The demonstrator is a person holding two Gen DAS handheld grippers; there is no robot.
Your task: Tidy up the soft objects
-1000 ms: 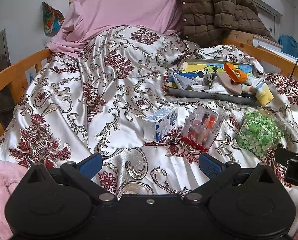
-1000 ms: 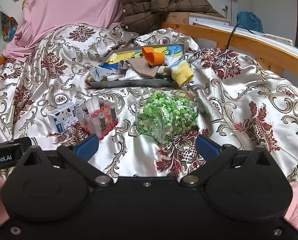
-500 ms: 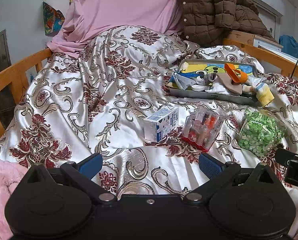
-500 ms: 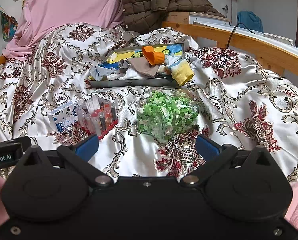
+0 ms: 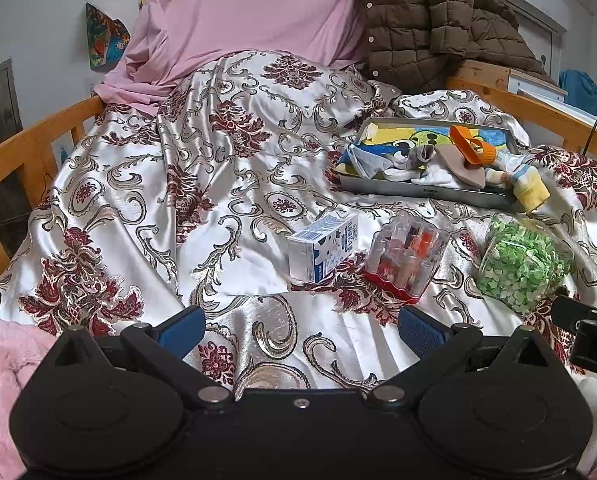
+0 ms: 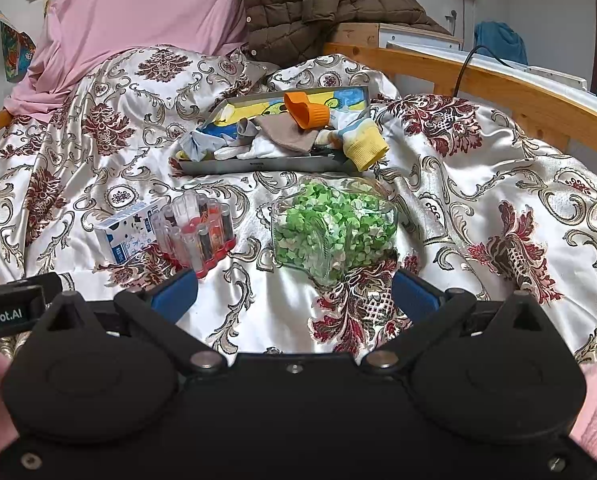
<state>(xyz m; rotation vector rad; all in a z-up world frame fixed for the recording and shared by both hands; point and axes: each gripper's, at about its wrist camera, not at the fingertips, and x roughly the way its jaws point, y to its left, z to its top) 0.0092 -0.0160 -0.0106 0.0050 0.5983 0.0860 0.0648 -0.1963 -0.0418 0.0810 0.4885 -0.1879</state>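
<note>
Over the bedspread (image 5: 226, 184), nothing is seen changed since a second ago: left gripper (image 5: 300, 326) and right gripper (image 6: 294, 294) are held released and empty, socks (image 6: 282, 140) untouched.

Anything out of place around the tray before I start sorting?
Yes. A yellow-cuffed sock hangs over the tray's front right corner onto the bedspread. The jar of green pieces lies tipped on its side, though nothing looks spilled.
</note>
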